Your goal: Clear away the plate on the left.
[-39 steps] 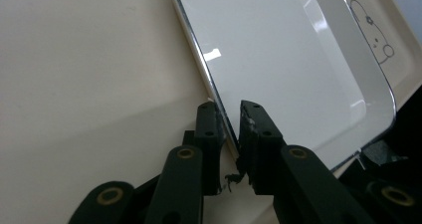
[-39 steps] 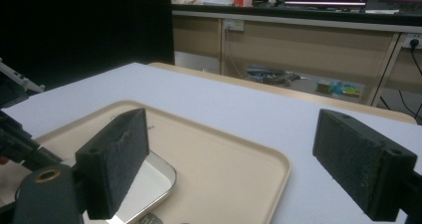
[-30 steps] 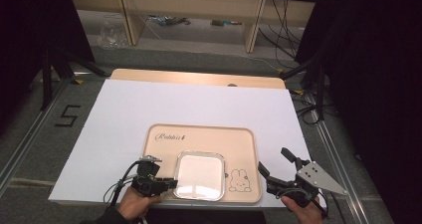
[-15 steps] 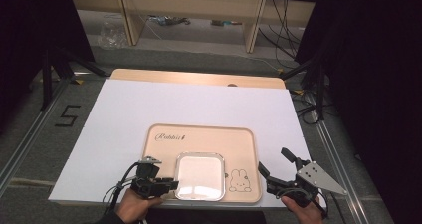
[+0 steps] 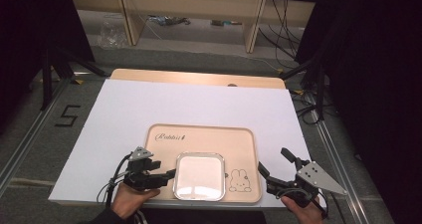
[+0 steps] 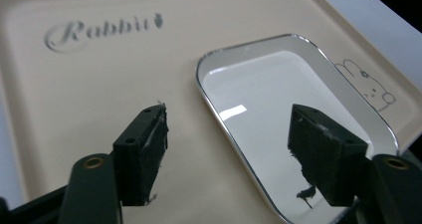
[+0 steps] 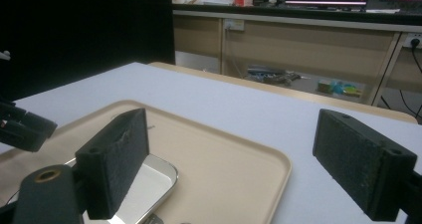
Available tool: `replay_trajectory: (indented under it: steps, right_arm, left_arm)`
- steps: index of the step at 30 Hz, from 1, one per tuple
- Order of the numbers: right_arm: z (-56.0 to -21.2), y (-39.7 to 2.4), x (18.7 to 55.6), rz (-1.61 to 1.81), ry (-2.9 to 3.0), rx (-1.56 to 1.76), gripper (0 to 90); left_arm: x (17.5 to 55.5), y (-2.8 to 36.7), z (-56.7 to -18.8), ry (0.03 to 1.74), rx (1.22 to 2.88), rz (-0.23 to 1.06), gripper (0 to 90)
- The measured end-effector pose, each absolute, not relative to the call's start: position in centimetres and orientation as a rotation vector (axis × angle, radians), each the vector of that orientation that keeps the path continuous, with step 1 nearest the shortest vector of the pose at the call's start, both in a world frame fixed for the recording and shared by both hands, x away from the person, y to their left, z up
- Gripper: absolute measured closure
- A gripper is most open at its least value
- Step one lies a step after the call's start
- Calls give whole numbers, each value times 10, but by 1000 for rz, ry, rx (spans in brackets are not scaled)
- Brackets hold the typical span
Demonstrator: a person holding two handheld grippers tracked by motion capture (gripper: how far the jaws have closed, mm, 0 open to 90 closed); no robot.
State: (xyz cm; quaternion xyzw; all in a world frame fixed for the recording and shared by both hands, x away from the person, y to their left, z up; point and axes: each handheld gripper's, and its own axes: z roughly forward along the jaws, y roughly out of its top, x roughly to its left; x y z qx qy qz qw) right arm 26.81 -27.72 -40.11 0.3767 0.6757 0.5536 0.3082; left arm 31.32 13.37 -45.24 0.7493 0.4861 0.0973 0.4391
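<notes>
A beige tray [image 5: 199, 137] with "Rabbit" lettering and a bunny drawing lies at the front of the white board. On it rests a shiny rectangular metal dish [image 5: 198, 175]. My left gripper [image 5: 166, 178] sits at the dish's left edge. Its jaws have just been opening. In the left gripper view the left gripper [image 6: 231, 119] stands open over the tray [image 6: 99, 84], with the dish [image 6: 278, 94] rim running between the pads, untouched. My right gripper [image 5: 272, 160] is open at the tray's front right corner, holding nothing. The right gripper [image 7: 234, 134] looks across the tray [image 7: 224, 159] and dish [image 7: 149, 179].
The white board [image 5: 149, 104] covers a wooden table [image 5: 199, 78]. Shelves with cables [image 5: 169, 20] stand behind. A black "5" [image 5: 67, 115] marks the floor at left, and dark stands flank both sides. In the right gripper view a jaw of the left gripper [image 7: 20, 129] shows at the far left.
The left gripper's jaws have spread apart at the dish's left edge. The dish, the tray and the right gripper stay where they were.
</notes>
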Motion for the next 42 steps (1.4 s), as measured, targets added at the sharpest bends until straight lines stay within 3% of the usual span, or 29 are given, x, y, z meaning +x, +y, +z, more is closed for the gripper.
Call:
replay_trajectory:
  steps: [8, 26, 30, 42]
  right_arm:
    - [-401, -278, 268, 1461, 1786, 993, 152]
    - [-401, -276, 267, 1485, 1793, 1022, 152]
    - [-401, -276, 267, 1483, 1789, 1019, 152]
    - [-401, -276, 267, 1482, 1791, 1020, 152]
  left_arm:
    - [313, 140, -446, 1178, 1784, 296, 247]
    - [315, 175, -437, 1173, 1684, 371, 226]
    - [313, 184, -435, 1208, 1648, 391, 152]
    - [306, 201, -432, 1211, 1623, 490, 141]
